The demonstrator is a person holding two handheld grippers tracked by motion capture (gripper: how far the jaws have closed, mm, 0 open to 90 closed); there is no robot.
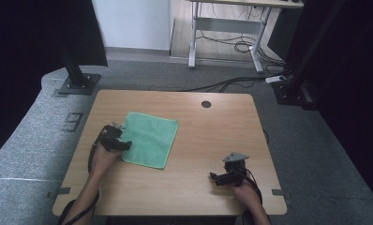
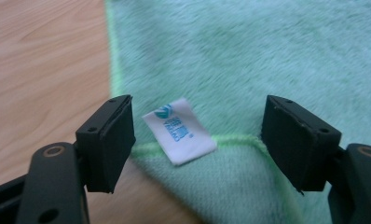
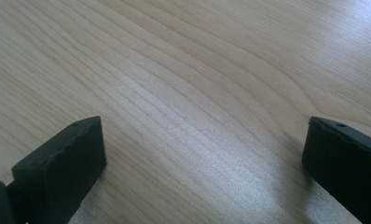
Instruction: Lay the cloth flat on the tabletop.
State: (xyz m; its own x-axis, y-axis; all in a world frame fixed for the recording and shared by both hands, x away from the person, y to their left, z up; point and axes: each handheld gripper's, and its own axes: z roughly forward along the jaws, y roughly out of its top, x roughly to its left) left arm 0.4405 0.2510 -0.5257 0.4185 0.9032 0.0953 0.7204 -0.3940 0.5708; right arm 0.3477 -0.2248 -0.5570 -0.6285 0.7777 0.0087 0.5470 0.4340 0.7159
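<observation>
1. The left tool [image 1: 121,137] stands released, its jaws spread wide to either side of a corner of the soft green square microfibre cloth [image 1: 152,138], with nothing gripped between them.
2. In the left gripper view the cloth [image 2: 249,60] spreads ahead of that tool, and its corner is turned back on itself, showing a small white sewn-in label with blue print [image 2: 179,130] midway between the jaws. I judge the tool is set there to pinch this corner for a fold or a lift.
3. The cloth lies flat on the light wooden bench [image 1: 208,140], so a low approach at the edge seems the way under it.
4. The right tool [image 1: 222,177] is also released, jaws wide over bare bench [image 3: 183,93], well apart from the cloth, probably waiting its turn.
5. No container stands near either tool.
</observation>
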